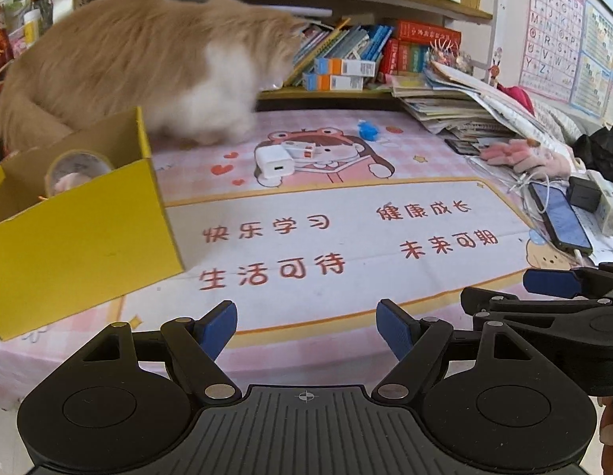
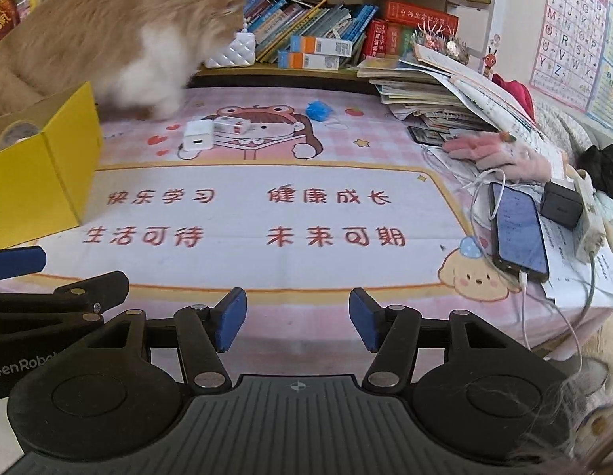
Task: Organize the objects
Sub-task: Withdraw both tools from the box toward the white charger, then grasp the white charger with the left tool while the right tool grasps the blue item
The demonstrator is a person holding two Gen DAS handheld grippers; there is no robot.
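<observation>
1. Far left: yellow box (image 1: 80, 233) sits open on the counter (image 1: 346, 308), with a roll of clear tape (image 1: 79, 170) inside it. In the right wrist view the box (image 2: 41, 174) is at the left edge.
2. Behind the box: an orange-and-white cat (image 1: 148, 67) stands on the counter, head toward the bookshelf (image 1: 366, 55) (blurred, so no detail on the paws).
3. My left gripper (image 1: 306, 330): jaws apart, nothing between them, over the near edge of the printed mat (image 1: 346, 237).
4. Centre of the mat: white charger (image 1: 273, 164) with a smaller white-and-orange plug (image 1: 302, 148) touching its far side. Both are well apart from the box and from either gripper. Same pair in the right view: charger (image 2: 197, 136), plug (image 2: 233, 124).
5. Just right of those, further back: a small blue object (image 1: 368, 130), also (image 2: 319, 110) (can't tell what it is).
6. My right gripper (image 2: 297, 318): jaws apart, nothing between them, also over the near edge of the mat. It sits just beside my left one; one blue pad shows at the right edge of the left view.
7. Right side: stack of papers and books (image 2: 425, 91), a pink glove (image 2: 500, 154), then a phone (image 2: 518, 229) on a white cable, and a black adapter (image 2: 562, 206) plugged into a power strip (image 2: 589, 221).
</observation>
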